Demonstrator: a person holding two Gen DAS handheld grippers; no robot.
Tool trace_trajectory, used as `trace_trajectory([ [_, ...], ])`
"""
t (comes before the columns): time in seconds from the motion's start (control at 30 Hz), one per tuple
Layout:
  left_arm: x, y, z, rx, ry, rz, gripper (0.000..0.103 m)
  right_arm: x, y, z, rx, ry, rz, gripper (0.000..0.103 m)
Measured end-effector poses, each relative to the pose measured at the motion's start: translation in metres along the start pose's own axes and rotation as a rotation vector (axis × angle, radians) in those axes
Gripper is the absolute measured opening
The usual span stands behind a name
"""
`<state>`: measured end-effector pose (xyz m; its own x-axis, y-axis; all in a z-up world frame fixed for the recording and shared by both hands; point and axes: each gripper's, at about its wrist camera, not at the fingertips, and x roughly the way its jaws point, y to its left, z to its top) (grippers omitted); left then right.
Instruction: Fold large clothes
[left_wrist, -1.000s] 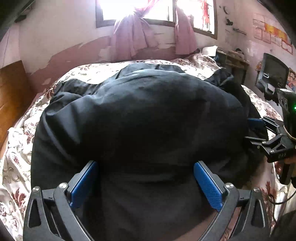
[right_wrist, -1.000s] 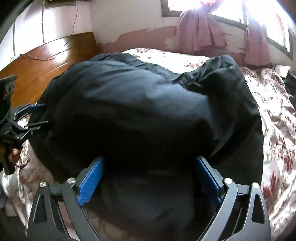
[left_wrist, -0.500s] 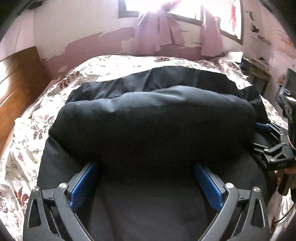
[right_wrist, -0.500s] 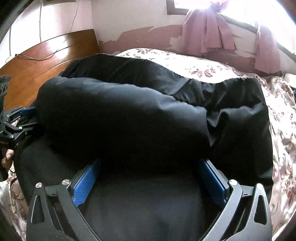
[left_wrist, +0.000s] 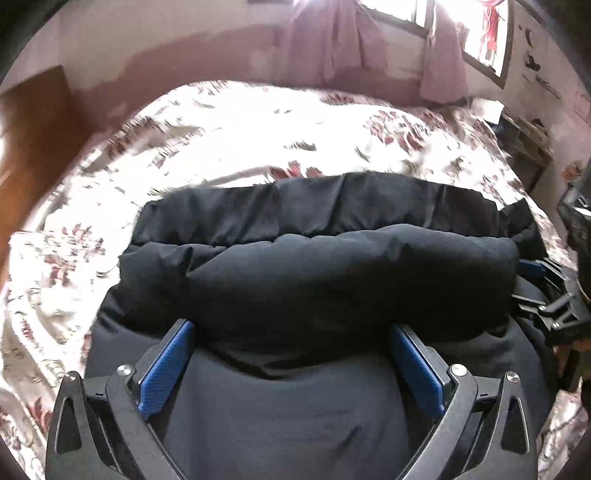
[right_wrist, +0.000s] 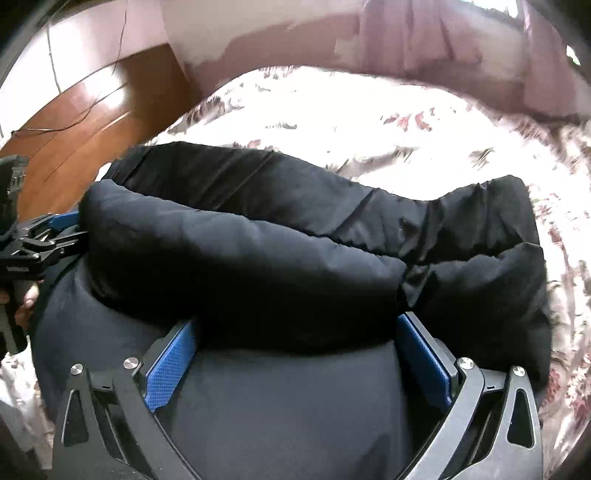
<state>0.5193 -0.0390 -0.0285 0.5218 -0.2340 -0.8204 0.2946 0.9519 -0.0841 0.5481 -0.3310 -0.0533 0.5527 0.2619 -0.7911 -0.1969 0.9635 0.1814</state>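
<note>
Left wrist view: my left gripper reaches over a black padded garment spread on the bed's floral sheet. Its blue pads stand wide apart, and a thick rolled fold of the garment bulges between and above them. Whether the pads press the cloth I cannot tell; the tips are buried under the roll. At the frame's right edge, my right gripper meets the same fold at its end, its blue tip just showing against the fabric. Beyond the bed hang pink curtains under a bright window, and a wooden headboard stands at far left.

Right wrist view: my right gripper sits over the same black garment, jaws spread wide, blue pads flanking a heavy fold that hides their tips. Here too, the grip itself cannot be judged. The garment lies doubled across the sheet, a flatter layer behind the puffy roll. At far left my left gripper touches the end of the roll, blue tip against the cloth, with fingers of my hand visible beneath it. The wooden headboard, with a thin wire across it, fills the upper left corner.
</note>
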Motion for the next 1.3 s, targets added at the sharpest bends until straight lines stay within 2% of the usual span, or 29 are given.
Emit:
trace_trajectory([
  [0.13,0.014,0.013,0.004,-0.014,0.040,-0.074,0.103,0.016,-0.005,0.007,0.000,0.088,0.049,0.102],
  [0.47,0.038,0.016,-0.002,-0.008,0.067,-0.105,0.103,0.046,0.002,0.016,-0.014,0.179,0.058,0.102],
  [1.3,0.052,0.016,-0.012,0.004,0.045,-0.120,0.103,0.058,0.004,0.010,-0.039,0.165,0.048,0.102],
])
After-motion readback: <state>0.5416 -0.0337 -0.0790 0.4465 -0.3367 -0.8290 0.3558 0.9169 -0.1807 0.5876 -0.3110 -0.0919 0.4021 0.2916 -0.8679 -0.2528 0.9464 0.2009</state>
